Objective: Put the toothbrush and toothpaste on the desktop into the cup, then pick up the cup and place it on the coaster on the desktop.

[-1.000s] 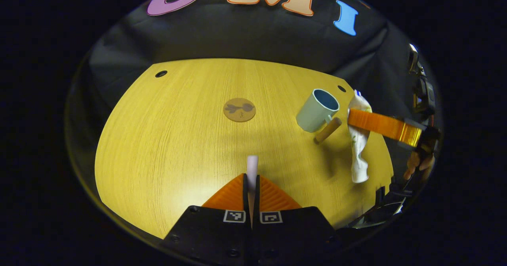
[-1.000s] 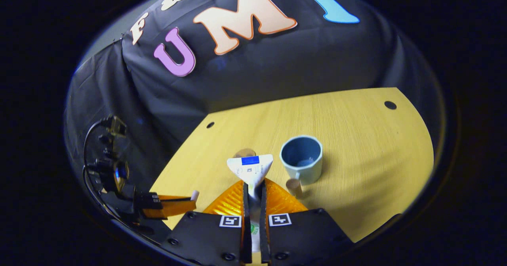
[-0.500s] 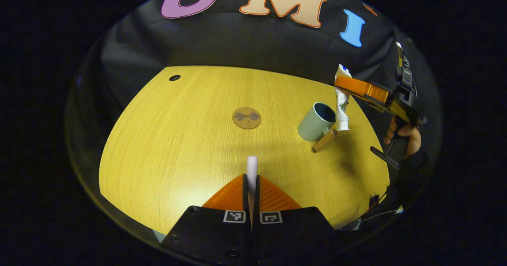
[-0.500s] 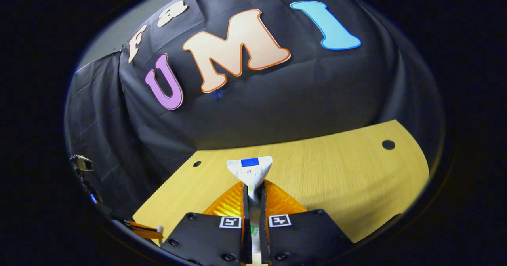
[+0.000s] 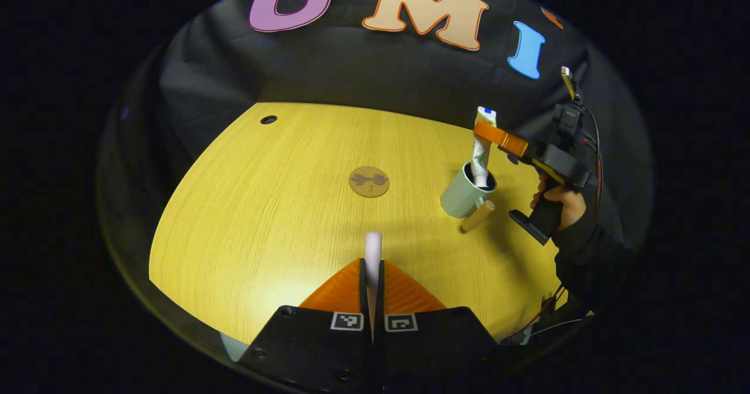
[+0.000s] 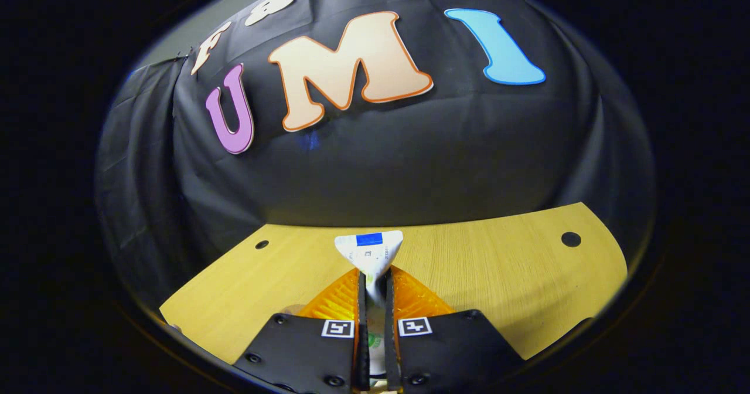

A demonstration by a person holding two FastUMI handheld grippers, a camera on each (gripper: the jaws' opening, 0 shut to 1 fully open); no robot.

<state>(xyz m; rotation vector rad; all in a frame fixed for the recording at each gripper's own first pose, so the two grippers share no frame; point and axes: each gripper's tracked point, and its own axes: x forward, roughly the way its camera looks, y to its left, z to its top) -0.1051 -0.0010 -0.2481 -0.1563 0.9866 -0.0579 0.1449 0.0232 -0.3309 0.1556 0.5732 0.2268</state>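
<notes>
on the yellow wooden desktop (image 5: 263, 206), a white toothpaste (image 5: 481, 153) stands upright in the pale cup (image 5: 463, 197).

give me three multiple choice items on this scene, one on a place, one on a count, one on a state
1. Where is the toothpaste tube's lower end?
A. inside the cup
B. on the coaster
C. flat on the desktop

2. How many coasters lie on the desktop?
A. one
B. two
C. three

3. What is the left tool doing?
A. open
B. shut on the toothbrush
C. shut on the cup

Key:
1 A, the tube stands in the cup, gripped by the right tool.
2 A, one round coaster.
3 B, both fingers clamp the toothbrush.
</notes>
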